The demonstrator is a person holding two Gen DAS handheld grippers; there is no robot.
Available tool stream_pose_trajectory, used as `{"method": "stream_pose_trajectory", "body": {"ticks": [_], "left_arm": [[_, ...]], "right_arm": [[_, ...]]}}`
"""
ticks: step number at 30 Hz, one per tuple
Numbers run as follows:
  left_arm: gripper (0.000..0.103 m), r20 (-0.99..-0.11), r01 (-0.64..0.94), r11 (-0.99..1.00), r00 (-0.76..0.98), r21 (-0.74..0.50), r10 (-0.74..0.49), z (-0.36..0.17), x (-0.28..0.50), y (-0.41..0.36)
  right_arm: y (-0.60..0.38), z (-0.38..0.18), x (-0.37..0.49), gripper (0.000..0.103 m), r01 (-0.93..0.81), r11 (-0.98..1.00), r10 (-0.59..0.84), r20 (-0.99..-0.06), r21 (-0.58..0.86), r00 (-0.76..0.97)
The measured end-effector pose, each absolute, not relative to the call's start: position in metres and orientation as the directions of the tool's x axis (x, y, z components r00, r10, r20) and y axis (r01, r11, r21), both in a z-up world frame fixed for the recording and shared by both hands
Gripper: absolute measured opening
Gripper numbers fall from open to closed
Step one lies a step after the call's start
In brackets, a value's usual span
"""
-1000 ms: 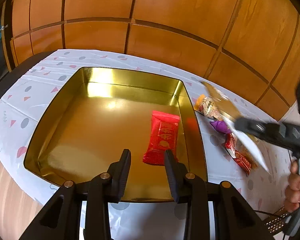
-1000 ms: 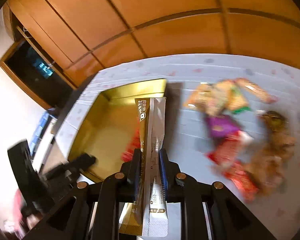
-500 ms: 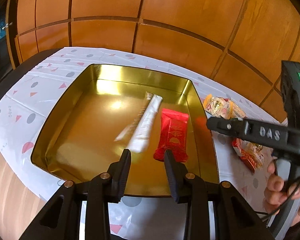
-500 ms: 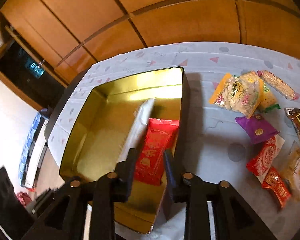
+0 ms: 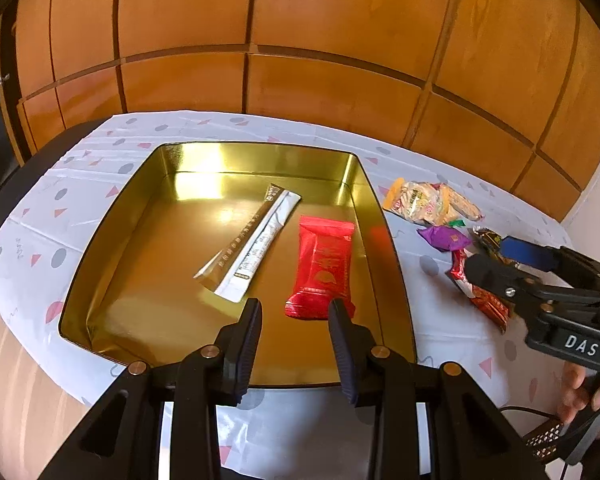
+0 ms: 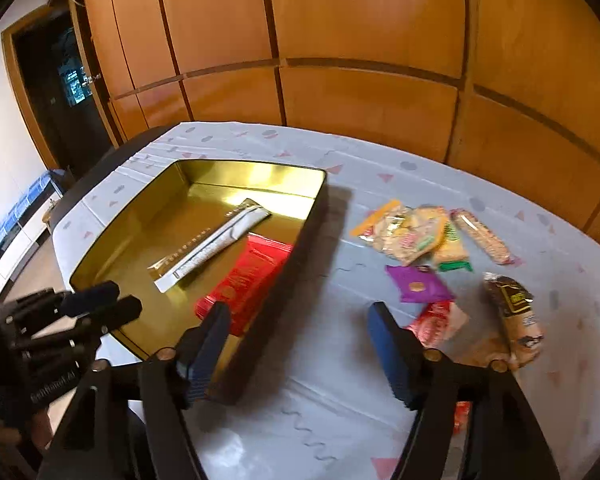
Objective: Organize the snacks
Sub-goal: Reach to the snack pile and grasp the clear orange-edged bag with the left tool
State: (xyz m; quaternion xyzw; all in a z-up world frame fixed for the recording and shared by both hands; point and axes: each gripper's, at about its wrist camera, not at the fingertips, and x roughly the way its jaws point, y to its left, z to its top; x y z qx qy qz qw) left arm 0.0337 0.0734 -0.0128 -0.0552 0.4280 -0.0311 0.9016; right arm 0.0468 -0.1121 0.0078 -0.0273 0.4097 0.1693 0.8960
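A gold tin tray (image 5: pixel 116 216) (image 6: pixel 140 204) holds a long gold-and-white stick packet (image 5: pixel 250 242) (image 6: pixel 210 246) and a red snack pack (image 5: pixel 324 266) (image 6: pixel 246 282). My left gripper (image 5: pixel 294 322) is open and empty above the tray's near edge. My right gripper (image 6: pixel 298 330) (image 5: pixel 488 258) is open and empty over the cloth just right of the tray. Loose snacks lie right of the tray: an orange bag (image 6: pixel 404 234) (image 5: pixel 418 202), a purple pack (image 6: pixel 418 284) (image 5: pixel 444 238), a red pack (image 6: pixel 438 320) and a brown bar (image 6: pixel 514 316).
The table has a white cloth with grey dots and pink triangles (image 6: pixel 380 168). A wood-panelled wall (image 5: pixel 300 40) stands behind it. A dark doorway (image 6: pixel 60 92) is at the left. A pink-wrapped bar (image 6: pixel 484 236) lies at the far right.
My right gripper let the stick packet go into the tray, opened wide and drew back to the right over the loose snacks. My left gripper stayed open near the tray's front.
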Motion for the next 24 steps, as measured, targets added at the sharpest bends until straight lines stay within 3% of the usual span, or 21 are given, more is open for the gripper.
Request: {"method": "stream_pose_trajectory", "body": {"ticks": [6,10,13,18,24], "left_arm": [[0.035,-0.764,0.039,0.993,0.637,-0.107,-0.107,-0.010,0.031,0.063],[0.035,-0.764,0.056,0.994,0.636,-0.096,-0.110,-0.009,0.030,0.056],[0.035,-0.763,0.071,0.994,0.637,-0.085,-0.111,-0.008,0.029,0.051],[0.037,-0.754,0.113,0.992,0.646,-0.063,-0.122,-0.006,0.028,0.039],[0.040,-0.749,0.203,0.977,0.636,-0.072,-0.188,-0.003,0.027,0.019]], "right_arm": [[-0.139,0.017,0.033,0.081,-0.312,0.949,0.259,-0.696,0.052,0.670],[-0.168,0.035,0.020,0.102,-0.229,0.973,0.170,-0.580,-0.030,0.797],[-0.192,0.047,0.016,0.103,-0.162,0.985,0.111,-0.513,-0.056,0.851],[-0.236,0.055,0.027,0.103,-0.103,0.995,0.087,-0.537,0.000,0.839],[-0.283,0.046,0.046,0.103,-0.042,0.998,0.002,-0.613,-0.050,0.790]]}}
